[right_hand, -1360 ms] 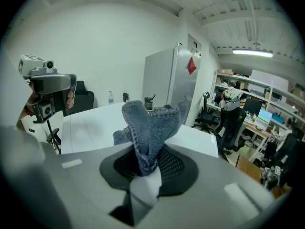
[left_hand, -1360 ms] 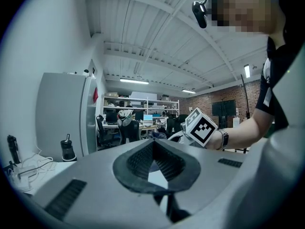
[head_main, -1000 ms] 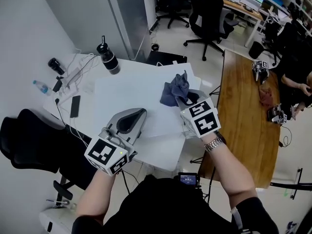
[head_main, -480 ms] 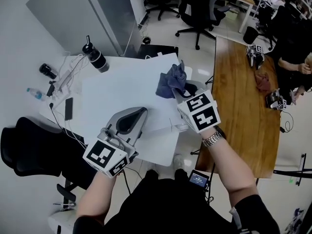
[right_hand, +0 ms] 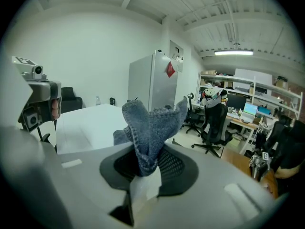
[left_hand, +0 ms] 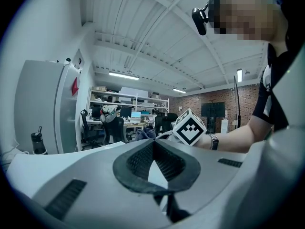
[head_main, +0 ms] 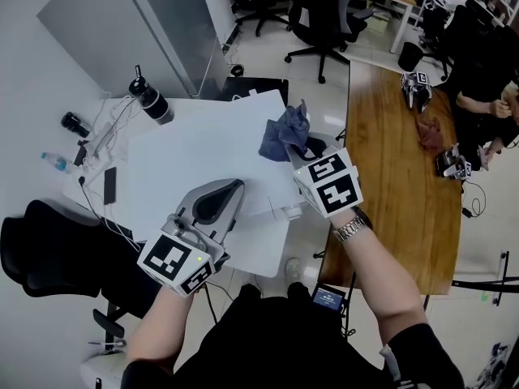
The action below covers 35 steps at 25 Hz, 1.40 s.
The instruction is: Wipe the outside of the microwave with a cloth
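A blue-grey cloth (head_main: 285,134) hangs bunched from my right gripper (head_main: 305,149), which is shut on it above the right edge of the white table (head_main: 195,156). In the right gripper view the cloth (right_hand: 150,126) stands up out of the jaws of the right gripper (right_hand: 146,170). My left gripper (head_main: 233,188) is shut with nothing in it, held over the table's near edge. In the left gripper view its jaws meet at the left gripper's tip (left_hand: 153,146), with the right gripper's marker cube (left_hand: 189,128) beyond. I cannot pick out a microwave in any view.
A black bottle (head_main: 152,101), a phone (head_main: 109,183), cables and a small water bottle (head_main: 55,161) lie at the table's left. A black chair (head_main: 49,245) stands near left. A wooden table (head_main: 389,168) with other grippers is at right, a grey cabinet (head_main: 122,19) behind.
The table and its things have slid left in the head view as both hands shifted across it. The right gripper keeps its hold on the cloth; the left stays shut.
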Available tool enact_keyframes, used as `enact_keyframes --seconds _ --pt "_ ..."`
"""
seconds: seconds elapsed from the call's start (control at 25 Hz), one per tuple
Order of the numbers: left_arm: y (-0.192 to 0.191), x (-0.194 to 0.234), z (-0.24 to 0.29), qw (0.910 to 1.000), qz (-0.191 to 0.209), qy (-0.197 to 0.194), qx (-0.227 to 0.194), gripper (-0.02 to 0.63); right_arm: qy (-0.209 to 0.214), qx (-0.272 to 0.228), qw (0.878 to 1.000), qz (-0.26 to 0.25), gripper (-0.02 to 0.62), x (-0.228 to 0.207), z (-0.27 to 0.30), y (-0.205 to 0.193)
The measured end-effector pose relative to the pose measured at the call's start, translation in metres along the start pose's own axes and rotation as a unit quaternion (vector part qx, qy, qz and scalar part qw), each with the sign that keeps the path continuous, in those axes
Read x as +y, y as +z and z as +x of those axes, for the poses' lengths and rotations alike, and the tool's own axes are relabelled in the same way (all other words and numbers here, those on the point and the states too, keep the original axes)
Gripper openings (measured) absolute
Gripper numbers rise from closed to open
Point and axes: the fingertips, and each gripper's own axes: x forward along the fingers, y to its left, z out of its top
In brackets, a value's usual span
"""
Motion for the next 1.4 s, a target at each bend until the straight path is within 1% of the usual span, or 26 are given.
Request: enact_keyframes --seconds 0.52,0.84,1.16,1.4 --pt "0.002 -0.010 0.013 0.9995 0.003 0.031 0.003 0.005 0.000 -0.019 1.000 0.004 0.081 -0.030 -0.005 -0.011" --pt "-0.007 -0.015 0.021 0.9985 0.000 0.052 0.018 0.005 0.008 -0.005 1.000 0.021 0.081 -0.048 0.006 -0.039" --pt "-0.017 -0.016 0.028 0.9970 0.001 0.069 0.036 0.005 0.028 0.009 0.999 0.042 0.080 -0.049 0.030 -0.075" --pt "-0.023 -0.018 0.033 0.9961 -0.003 0.074 0.047 0.005 0.037 0.026 0.998 0.048 0.080 -0.048 0.045 -0.100"
